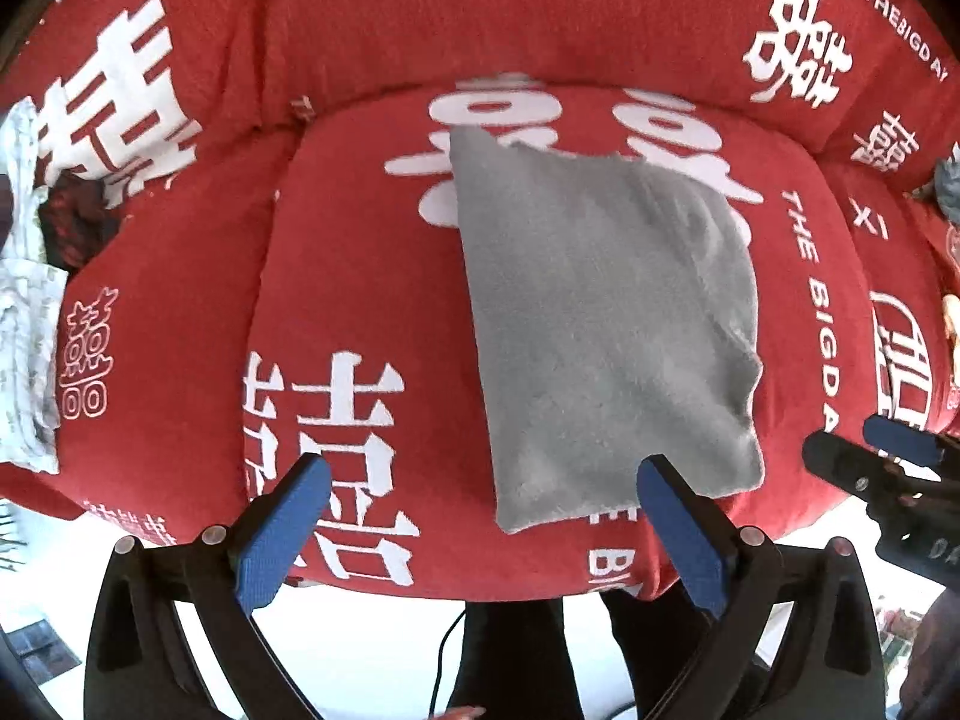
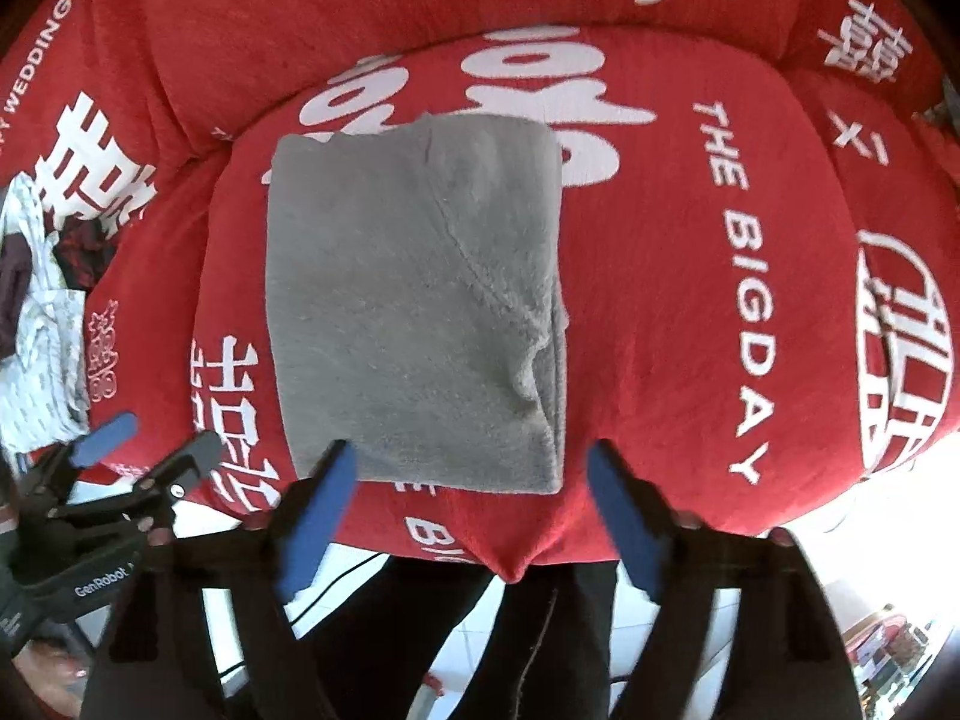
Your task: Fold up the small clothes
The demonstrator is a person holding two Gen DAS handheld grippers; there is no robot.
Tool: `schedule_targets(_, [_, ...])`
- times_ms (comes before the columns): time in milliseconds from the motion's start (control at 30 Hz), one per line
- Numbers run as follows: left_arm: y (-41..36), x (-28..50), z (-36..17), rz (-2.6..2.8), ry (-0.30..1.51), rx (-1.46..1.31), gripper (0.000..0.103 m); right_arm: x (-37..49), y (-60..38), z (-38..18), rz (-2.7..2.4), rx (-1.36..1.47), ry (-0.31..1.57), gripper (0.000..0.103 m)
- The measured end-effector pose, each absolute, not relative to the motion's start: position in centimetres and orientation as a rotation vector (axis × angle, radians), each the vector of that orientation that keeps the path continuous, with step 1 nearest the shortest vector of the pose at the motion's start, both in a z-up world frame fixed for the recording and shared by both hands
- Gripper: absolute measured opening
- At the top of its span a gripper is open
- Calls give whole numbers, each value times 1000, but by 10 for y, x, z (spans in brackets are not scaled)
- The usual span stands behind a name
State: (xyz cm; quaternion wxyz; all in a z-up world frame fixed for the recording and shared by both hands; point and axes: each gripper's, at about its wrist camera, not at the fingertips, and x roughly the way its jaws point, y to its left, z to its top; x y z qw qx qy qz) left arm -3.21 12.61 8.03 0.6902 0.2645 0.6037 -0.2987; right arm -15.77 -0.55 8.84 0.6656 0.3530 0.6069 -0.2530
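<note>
One grey cloth, two hand-held grippers.

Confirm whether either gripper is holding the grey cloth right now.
No: the grey cloth lies folded flat on the red cushion, and both the right gripper and left gripper are open.

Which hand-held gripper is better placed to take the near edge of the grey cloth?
Probably right: the right hand-held gripper is open astride the grey cloth near edge; the left sits mostly beside it.
</note>
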Motion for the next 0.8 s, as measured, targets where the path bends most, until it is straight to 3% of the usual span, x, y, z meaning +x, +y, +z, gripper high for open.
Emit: schedule_targets(800, [132, -31, 116, -652, 1425, 554, 102, -147, 4, 142, -647, 666, 1392, 82])
